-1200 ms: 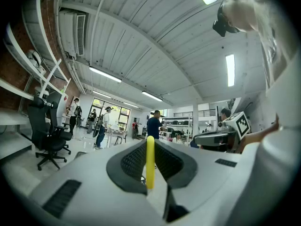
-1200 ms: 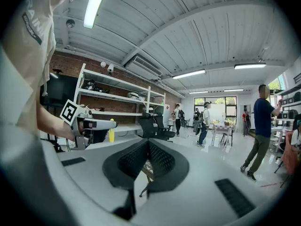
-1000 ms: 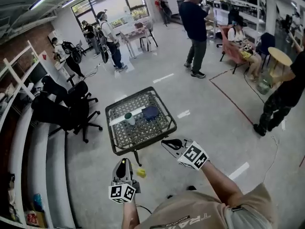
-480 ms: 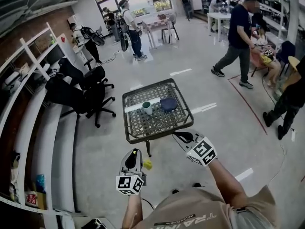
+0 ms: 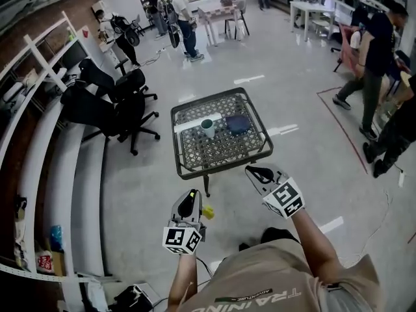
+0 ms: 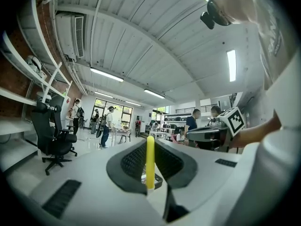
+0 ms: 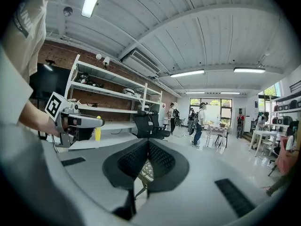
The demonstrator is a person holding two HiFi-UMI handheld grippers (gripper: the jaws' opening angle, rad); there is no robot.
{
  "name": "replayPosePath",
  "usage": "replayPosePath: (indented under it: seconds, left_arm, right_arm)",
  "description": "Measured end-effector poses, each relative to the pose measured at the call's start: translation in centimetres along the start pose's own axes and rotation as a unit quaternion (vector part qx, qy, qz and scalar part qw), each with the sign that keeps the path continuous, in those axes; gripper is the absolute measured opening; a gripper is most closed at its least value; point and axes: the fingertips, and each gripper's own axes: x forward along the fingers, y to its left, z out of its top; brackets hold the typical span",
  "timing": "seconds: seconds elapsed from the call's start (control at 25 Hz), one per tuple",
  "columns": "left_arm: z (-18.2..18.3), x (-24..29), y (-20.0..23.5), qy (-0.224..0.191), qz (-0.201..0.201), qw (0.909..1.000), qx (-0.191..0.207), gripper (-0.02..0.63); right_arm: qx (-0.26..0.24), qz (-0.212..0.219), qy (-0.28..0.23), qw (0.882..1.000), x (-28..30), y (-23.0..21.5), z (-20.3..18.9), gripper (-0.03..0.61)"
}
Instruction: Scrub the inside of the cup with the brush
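Observation:
A green and white cup stands upright on a small wicker table, well ahead of both grippers. My left gripper hangs over the floor short of the table, shut on the yellow handle of the brush; its yellow end sticks out to the right. The bristles are hidden. My right gripper is by the table's near right corner, jaws shut with nothing between them. In the right gripper view, the left gripper shows with the yellow brush.
A dark blue flat object and a white strip lie on the table beside the cup. Black office chairs stand to the left, by white shelving. Several people stand or walk farther off.
The view has drawn closer to the table, which now sits higher and more central. Both grippers stay held out in front, the left still holding the brush. A person in dark clothes has walked right.

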Motion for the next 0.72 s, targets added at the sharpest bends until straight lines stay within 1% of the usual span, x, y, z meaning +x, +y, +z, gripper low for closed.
replayPosePath:
  seconds: [0.16,0.24,0.32,0.4,0.48,0.6,0.72]
  left_arm:
    - [-2.2,0.5,0.4,0.009,0.006,0.9999,-0.009,0.052]
    - [-2.8,1.3,0.9,0.015,0.013,0.9997,-0.017,0.052]
    - [-2.5,2.5,1.6,0.018,0.019,0.9994,-0.022,0.051]
    - [-1.9,3.6,2.1,0.019,0.023,0.9994,-0.019,0.052]
    - [-1.4,5.2,2.5,0.016,0.025,0.9995,-0.007,0.052]
    - [-1.2,7.3,3.3,0.013,0.038,0.9991,0.011,0.052]
    - [-1.2,9.3,3.8,0.013,0.049,0.9987,0.003,0.052]
  right_arm:
    - [0.002,0.009,0.016,1.0,0.7,-0.1,-2.1,0.017]
    - [0.008,0.014,0.019,1.0,1.3,-1.0,-2.6,0.017]
    - [0.013,0.019,0.016,1.0,2.4,-2.1,-2.2,0.017]
    - [0.018,0.023,0.012,0.999,3.4,-3.2,-1.9,0.017]
    - [0.023,0.026,0.006,0.999,4.5,-4.6,-1.9,0.017]
    - [0.032,0.034,-0.004,0.999,6.7,-6.4,-2.6,0.017]
    - [0.038,0.05,-0.004,0.998,8.6,-7.7,-3.0,0.017]
